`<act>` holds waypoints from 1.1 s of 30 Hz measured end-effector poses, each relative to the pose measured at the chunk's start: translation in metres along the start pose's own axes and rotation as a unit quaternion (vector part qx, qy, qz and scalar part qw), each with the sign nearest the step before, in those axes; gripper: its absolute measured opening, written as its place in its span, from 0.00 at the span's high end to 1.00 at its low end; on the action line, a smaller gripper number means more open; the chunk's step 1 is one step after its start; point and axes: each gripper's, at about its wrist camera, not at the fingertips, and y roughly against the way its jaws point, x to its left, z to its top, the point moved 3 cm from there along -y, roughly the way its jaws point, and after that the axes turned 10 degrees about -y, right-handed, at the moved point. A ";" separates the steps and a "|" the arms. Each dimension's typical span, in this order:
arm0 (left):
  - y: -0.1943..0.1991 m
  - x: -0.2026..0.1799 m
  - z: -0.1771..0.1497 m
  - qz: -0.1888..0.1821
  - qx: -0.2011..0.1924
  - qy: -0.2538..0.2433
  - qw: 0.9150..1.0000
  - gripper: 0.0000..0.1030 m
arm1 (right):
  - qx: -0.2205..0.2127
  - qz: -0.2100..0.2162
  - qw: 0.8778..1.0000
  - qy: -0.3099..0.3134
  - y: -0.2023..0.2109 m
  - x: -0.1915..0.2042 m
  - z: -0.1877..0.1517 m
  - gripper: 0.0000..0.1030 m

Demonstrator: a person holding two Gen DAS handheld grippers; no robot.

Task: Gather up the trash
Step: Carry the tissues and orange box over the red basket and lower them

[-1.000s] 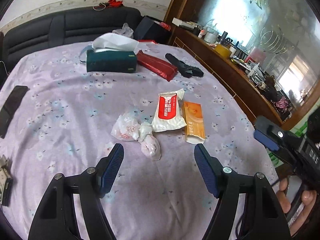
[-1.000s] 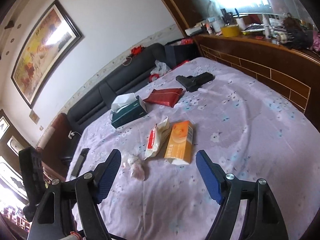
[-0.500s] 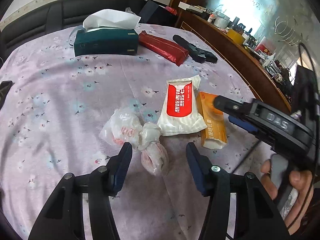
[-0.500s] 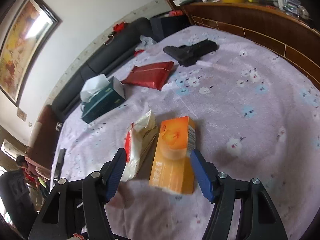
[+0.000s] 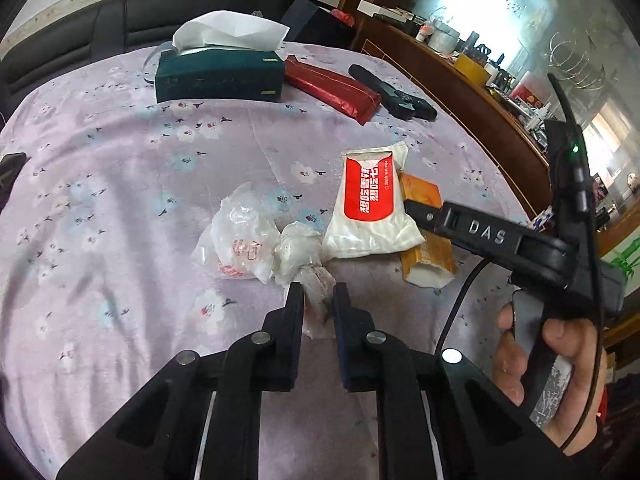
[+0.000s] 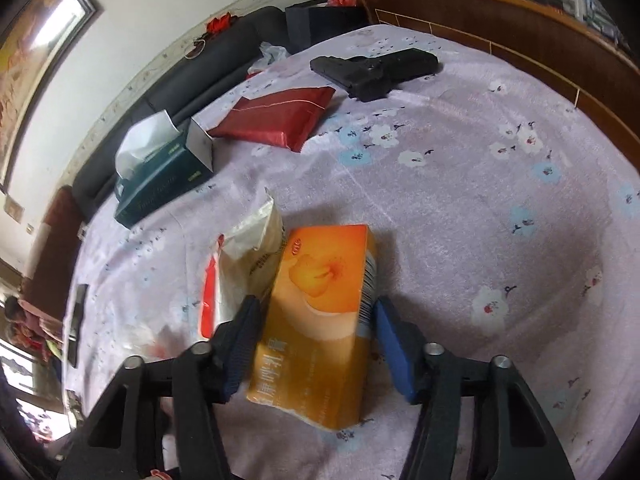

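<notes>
My left gripper [image 5: 314, 294] is shut on the near end of a crumpled pinkish wad of plastic wrap [image 5: 316, 280] on the purple flowered cloth. A crumpled clear plastic bag [image 5: 240, 240] lies joined to it on the left. A white and red wipes pack [image 5: 370, 204] lies beyond, partly over an orange carton [image 5: 426, 248]. In the right wrist view my right gripper [image 6: 316, 322] straddles the orange carton [image 6: 320, 312], jaws close to its sides with a small gap on the right. The wipes pack [image 6: 248, 256] leans against the carton's left side.
A dark green tissue box [image 5: 218, 76], a red packet [image 5: 332, 90] and a black pistol-shaped object [image 6: 372, 70] lie at the far side of the table. A black sofa [image 5: 120, 12] stands behind. A wooden sideboard [image 6: 500, 20] runs along the right. A dark phone [image 6: 76, 320] lies at the left.
My left gripper moved forward and closed on the pinkish wad. My right gripper advanced over the orange carton and narrowed around it.
</notes>
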 end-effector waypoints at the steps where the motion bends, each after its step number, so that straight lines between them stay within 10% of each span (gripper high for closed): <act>1: 0.005 -0.001 -0.002 0.001 -0.002 -0.004 1.000 0.89 | 0.001 -0.001 1.000 0.005 0.001 0.000 -0.002 0.44; 15: 0.092 -0.070 -0.047 -0.030 -0.066 -0.067 0.995 0.89 | -0.072 0.050 0.996 -0.017 0.138 -0.054 -0.090 0.46; 33: 0.163 -0.277 -0.122 -0.142 -0.119 -0.212 0.960 0.89 | -0.273 0.040 0.959 -0.067 0.392 -0.165 -0.216 0.45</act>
